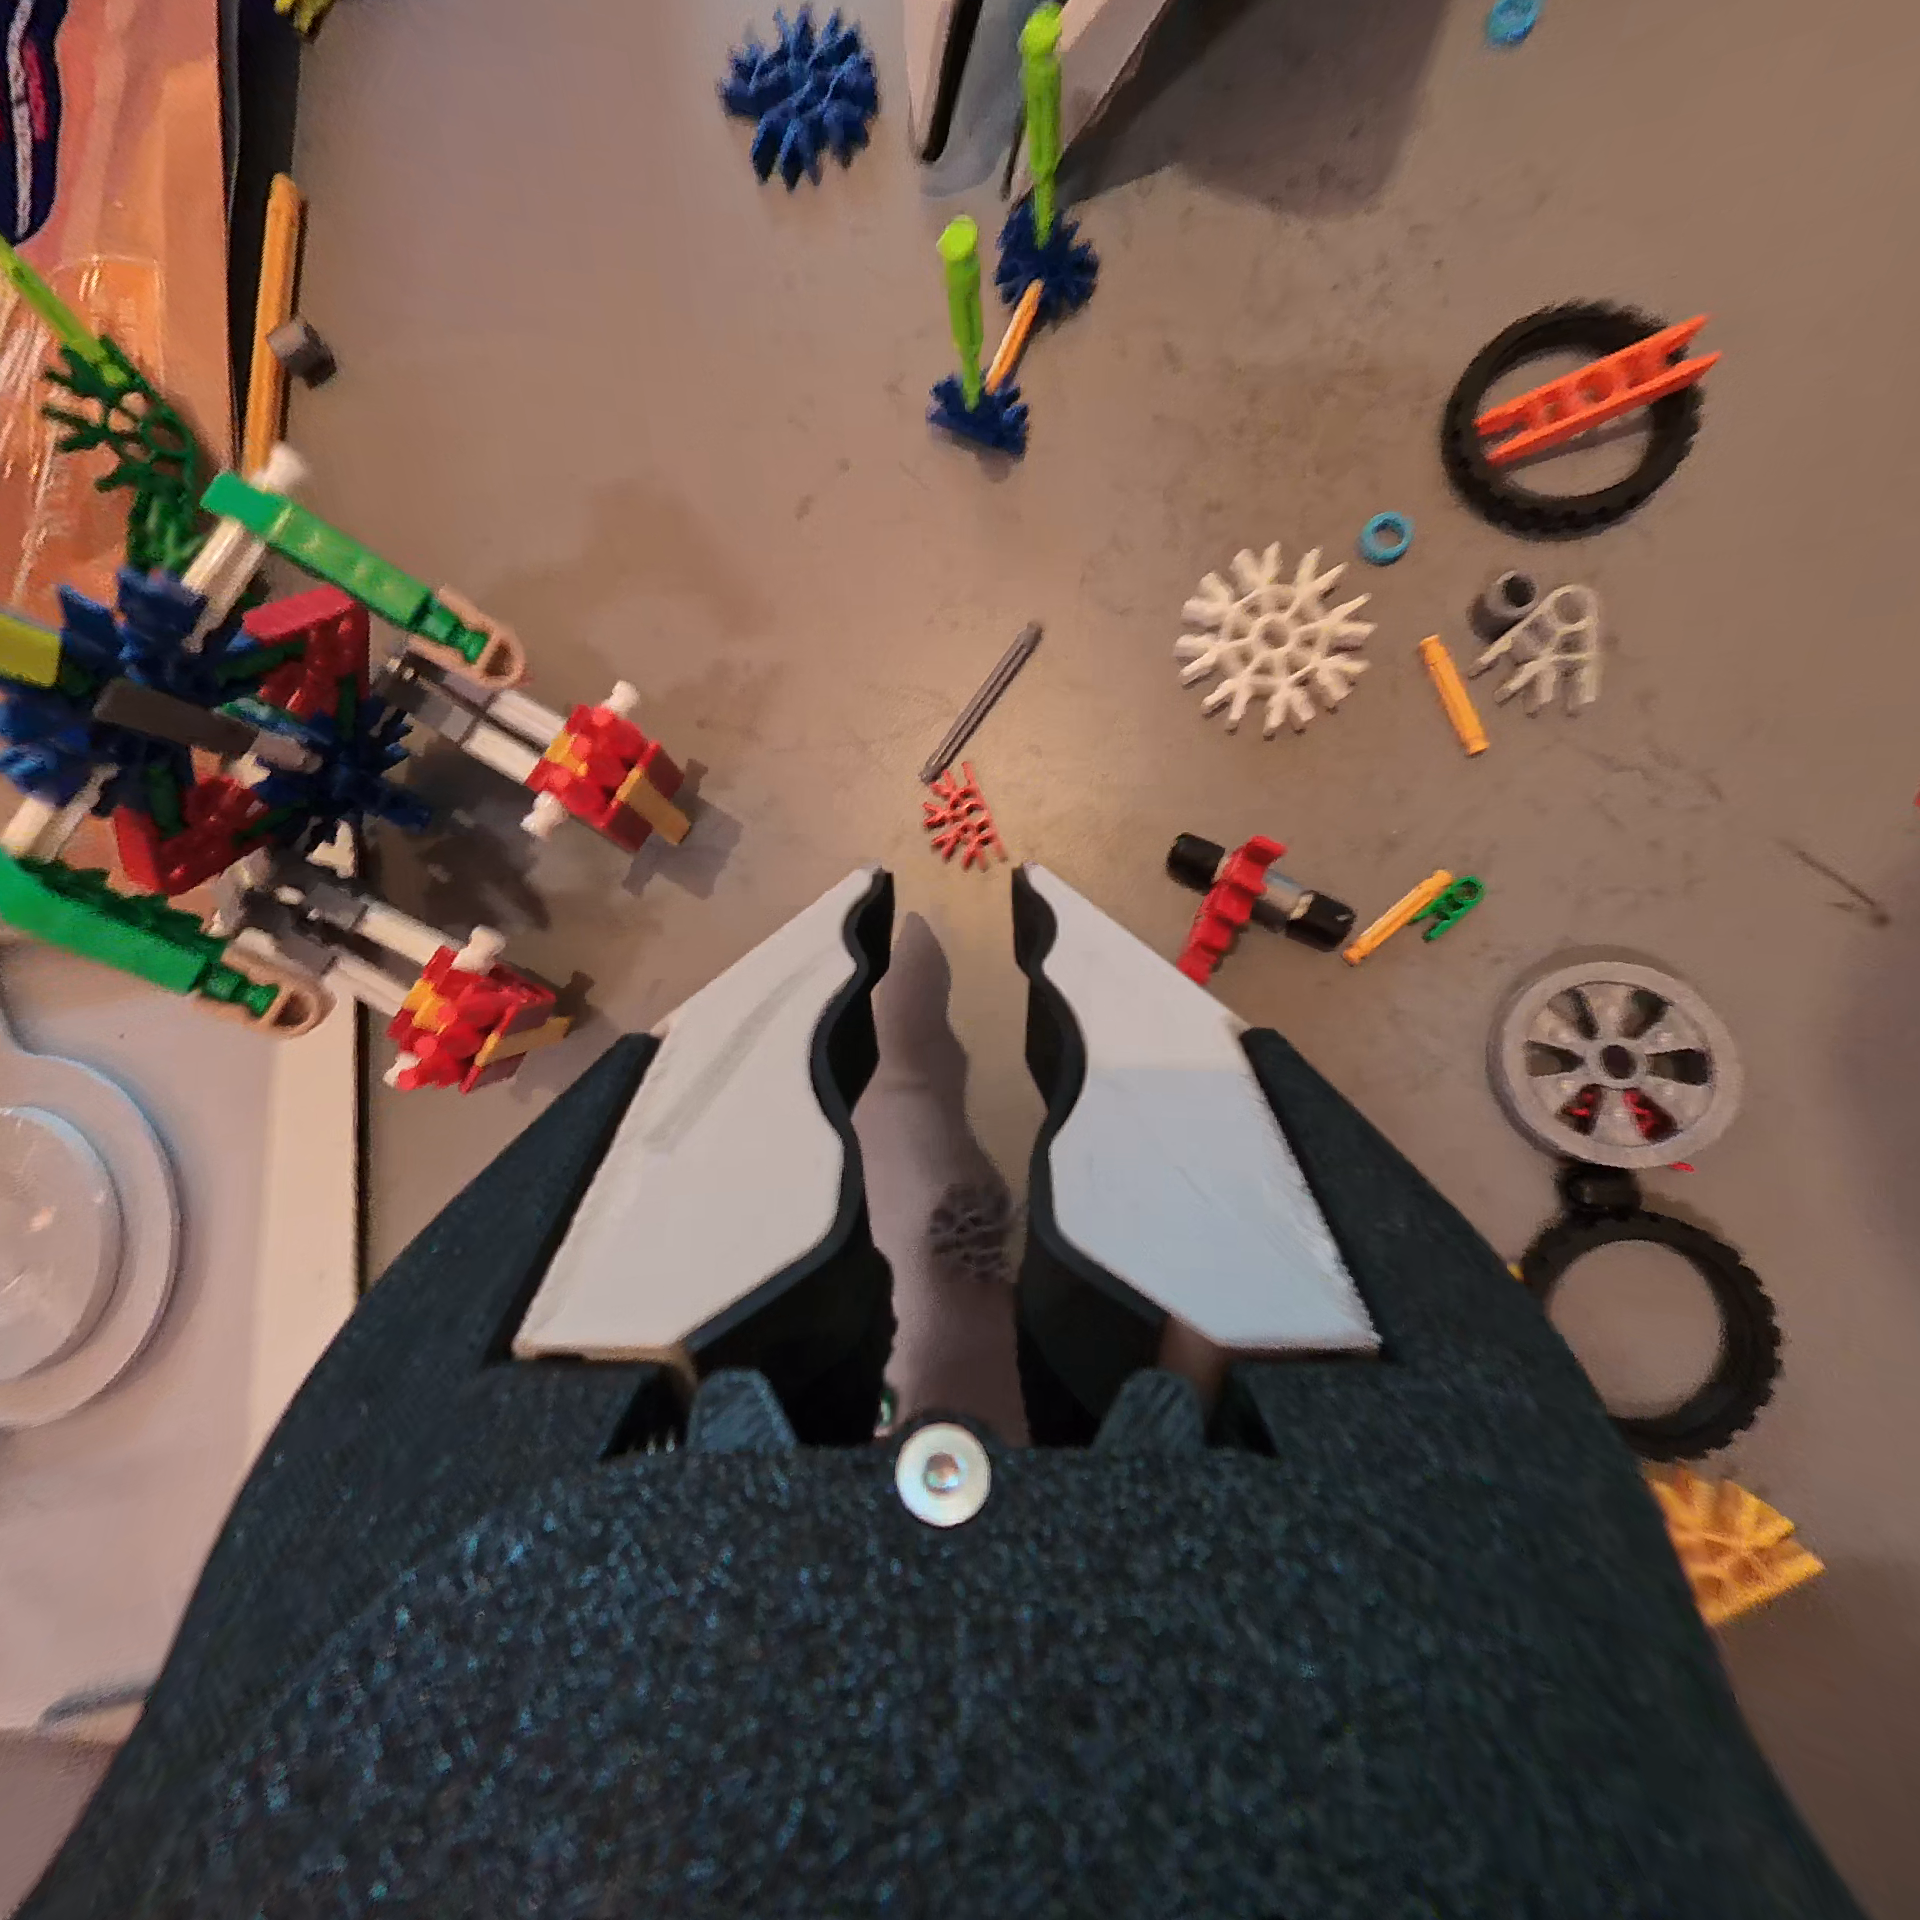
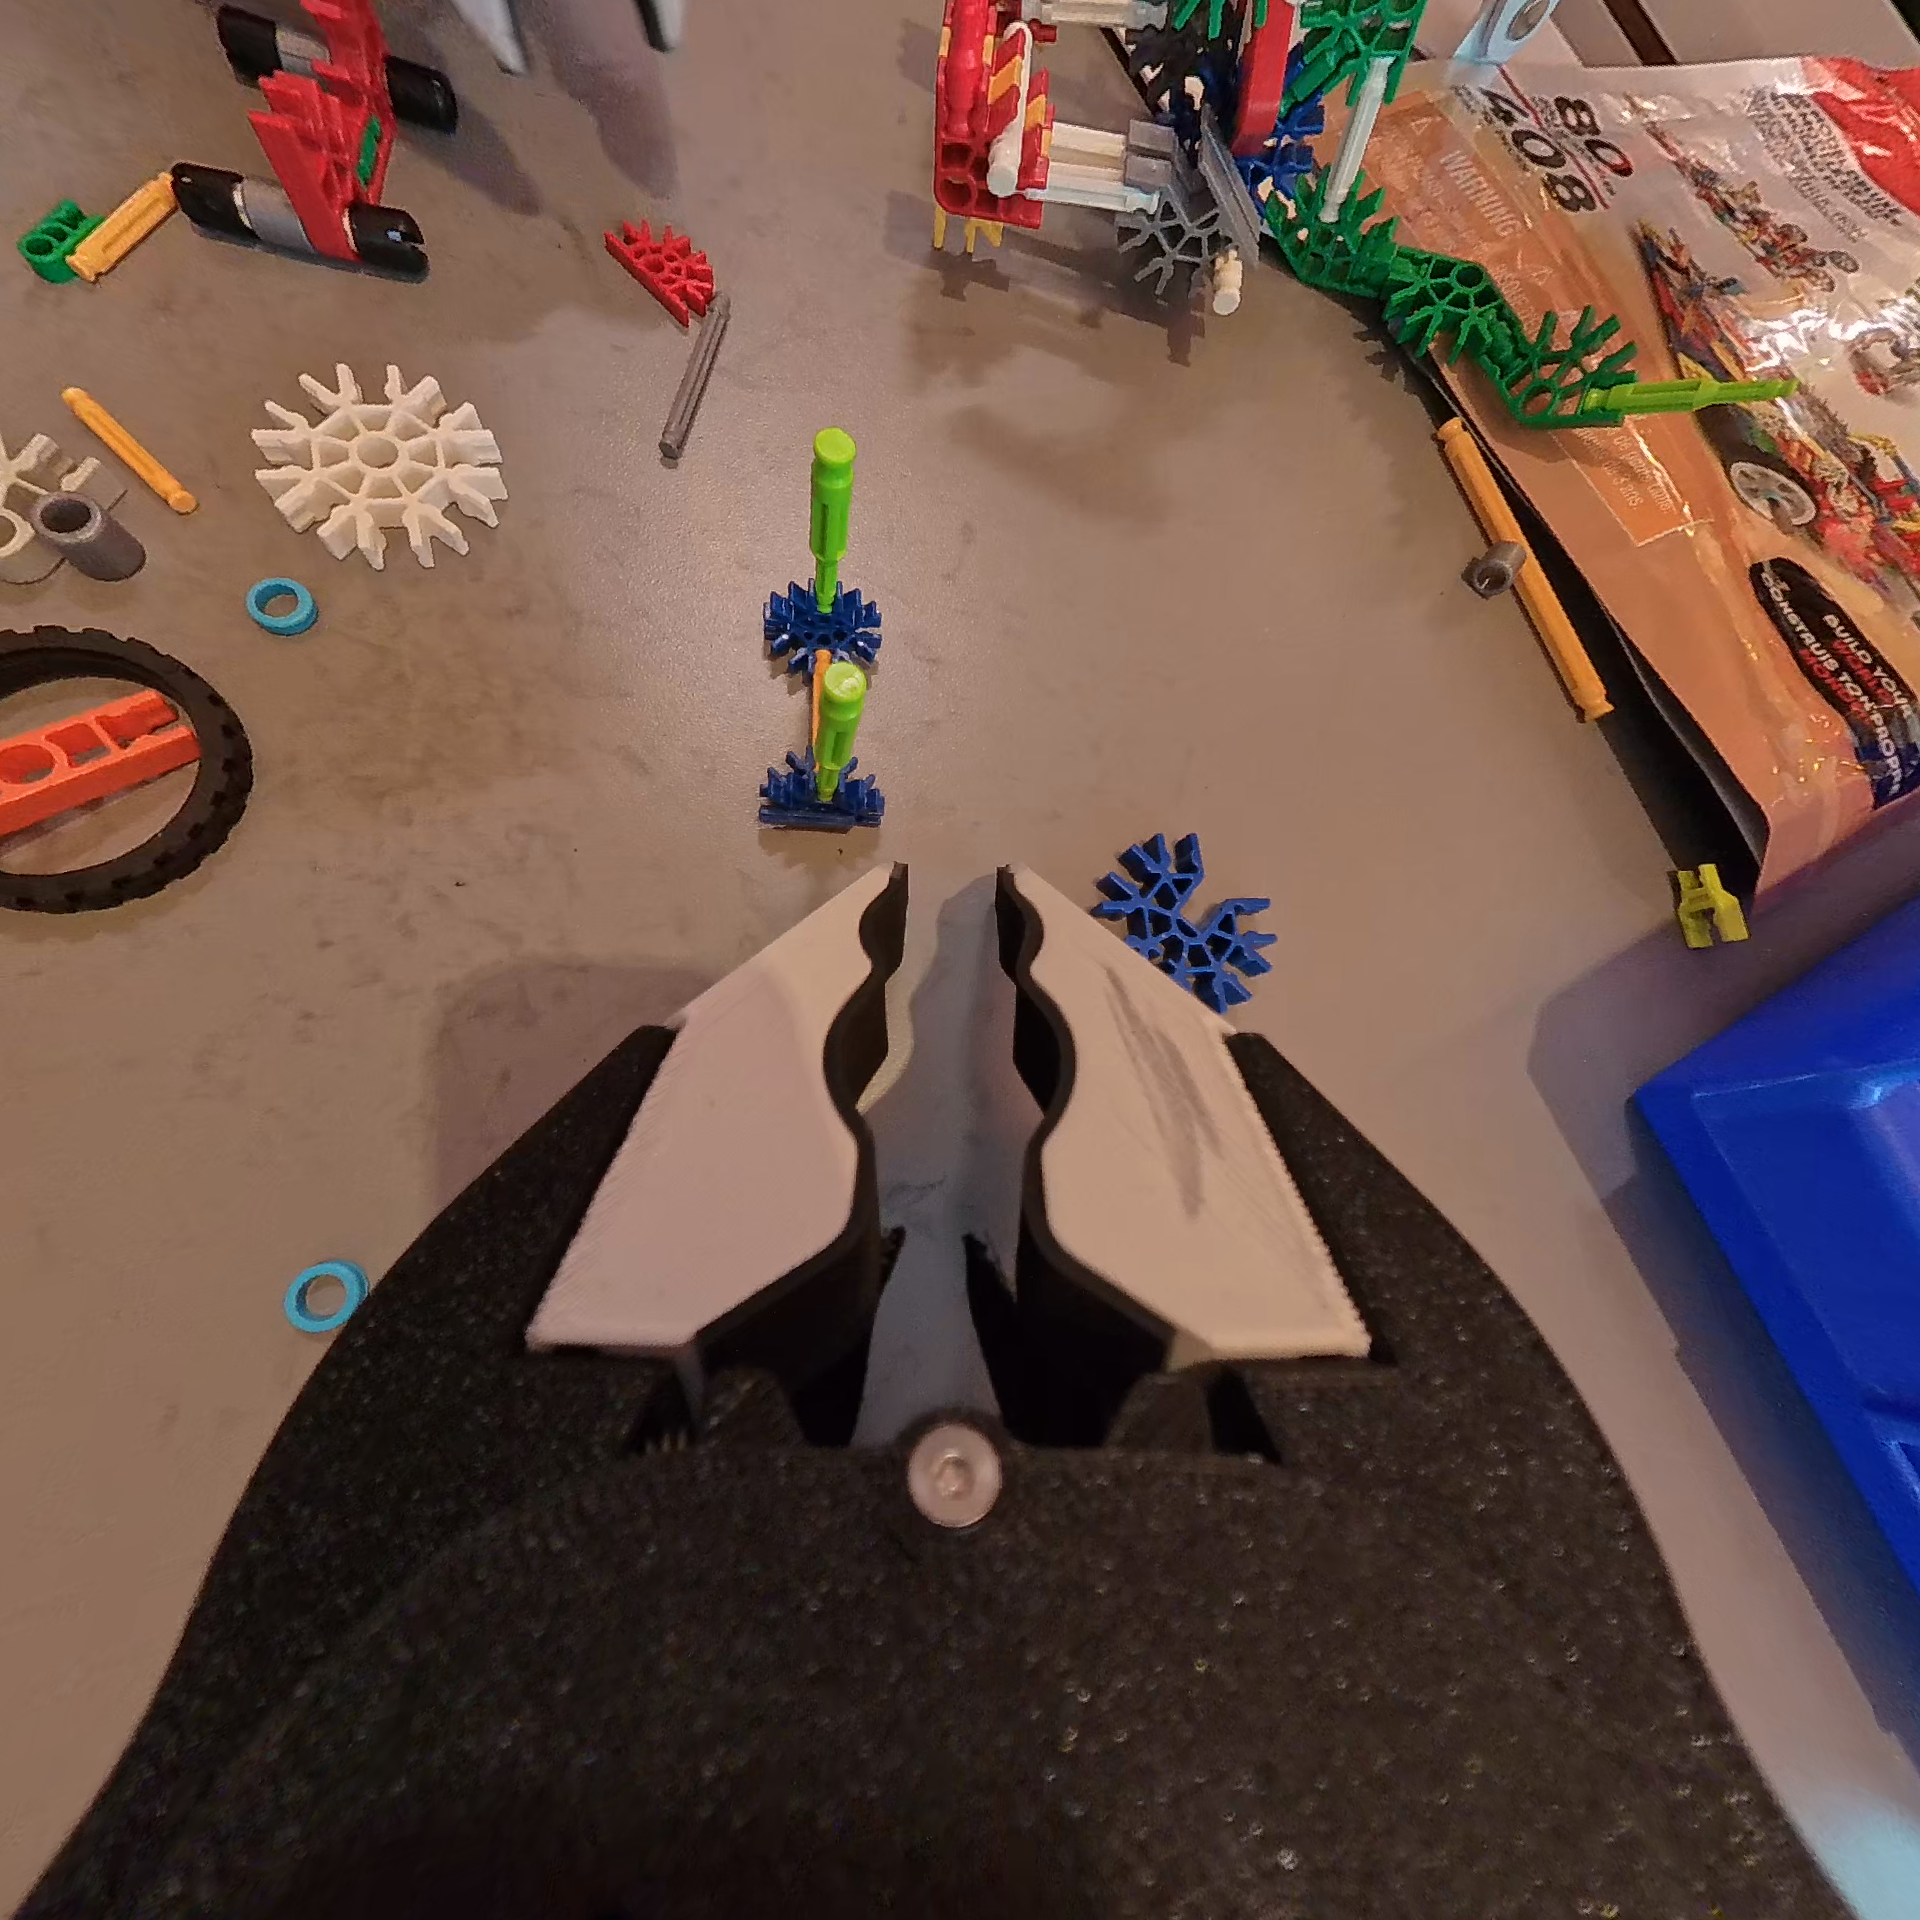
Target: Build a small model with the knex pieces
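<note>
My left gripper (image 1: pixel 953 888) is open and empty, low over the grey table (image 1: pixel 623 416). A small red connector (image 1: pixel 964 816) and a thin grey rod (image 1: pixel 982 701) lie just past its tips. A grey connector (image 1: pixel 971 1231) lies on the table under the gap between its fingers. My right gripper (image 2: pixel 951 883) is open and empty. Right ahead of it stand two blue connectors (image 2: pixel 821 795) joined by an orange rod, each with an upright lime-green rod (image 2: pixel 831 499). A loose blue snowflake connector (image 2: pixel 1184 920) lies beside its right finger.
A multicoloured built model (image 1: pixel 260 727) stands at the left, next to a printed plastic bag (image 2: pixel 1662 364). A blue bin (image 2: pixel 1818 1247) is at the right. A white snowflake connector (image 1: pixel 1273 639), black tyres (image 1: pixel 1569 421), a grey wheel (image 1: pixel 1616 1065) and small rods are scattered about. Tip to tip, the grippers are about 15 cm apart. To reach the thin grey rod (image 1: pixel 982 701) in a straight line is about 5 cm for my left fingers, about 11 cm for my right. Seen from the right wrist view (image 2: pixel 693 382) as well.
</note>
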### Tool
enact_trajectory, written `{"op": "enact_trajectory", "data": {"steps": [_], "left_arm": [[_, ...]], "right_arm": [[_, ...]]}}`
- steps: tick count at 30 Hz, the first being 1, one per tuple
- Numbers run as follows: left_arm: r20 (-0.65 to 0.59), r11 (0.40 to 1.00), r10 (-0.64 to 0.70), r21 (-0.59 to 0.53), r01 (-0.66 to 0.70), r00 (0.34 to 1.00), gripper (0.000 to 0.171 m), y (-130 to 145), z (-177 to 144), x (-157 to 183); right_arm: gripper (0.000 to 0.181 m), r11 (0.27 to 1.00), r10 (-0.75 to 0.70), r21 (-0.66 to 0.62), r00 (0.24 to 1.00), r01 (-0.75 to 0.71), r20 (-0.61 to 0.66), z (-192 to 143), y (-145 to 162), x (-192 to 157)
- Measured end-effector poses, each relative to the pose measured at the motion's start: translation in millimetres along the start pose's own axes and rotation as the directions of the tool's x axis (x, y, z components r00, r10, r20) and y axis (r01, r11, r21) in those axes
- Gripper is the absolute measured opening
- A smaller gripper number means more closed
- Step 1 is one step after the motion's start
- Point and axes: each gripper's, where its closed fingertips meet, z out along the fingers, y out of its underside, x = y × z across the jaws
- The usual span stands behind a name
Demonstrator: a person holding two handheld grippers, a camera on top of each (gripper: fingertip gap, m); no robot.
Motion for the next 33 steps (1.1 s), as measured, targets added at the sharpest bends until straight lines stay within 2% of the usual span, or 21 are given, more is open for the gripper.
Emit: {"op": "enact_trajectory", "data": {"steps": [4,9,12,17,27,33], "left_arm": [[-0.196,0.992,0.094,0.102,-0.075,0.976,0.017,-27.5,-10.6,50.8],[-0.259,0.98,0.197,0.032,-0.196,0.945,0.014,-30.4,2.9,88.3],[-0.242,0.963,0.241,-0.061,-0.262,0.94,0.014,-16.9,15.5,91.7],[-0.261,0.959,0.242,-0.081,-0.271,0.934,0.014,-13.2,25.3,96.1],[-0.252,0.958,0.252,-0.07,-0.277,0.934,0.004,-19.4,29.9,97.4],[-0.255,0.966,0.24,-0.035,-0.257,0.937,0.014,-25.6,26.1,97.8]], "right_arm": [[0.016,1.0,0.0,0.0,1.0,0.0,0.0,0.1,-0.1,-0.1],[0.016,1.0,0.001,0.001,1.0,-0.001,0.001,0.1,-0.1,0.0],[0.016,1.0,0.0,0.001,1.0,0.0,0.001,0.1,-0.1,0.0],[0.016,1.0,-0.003,-0.001,1.0,0.003,-0.001,0.0,-0.1,-0.1],[0.016,1.0,-0.008,-0.005,1.0,0.008,-0.004,-0.1,0.0,-0.4],[0.016,1.0,-0.009,-0.005,1.0,0.009,-0.005,-0.2,-0.1,-0.5]]}}
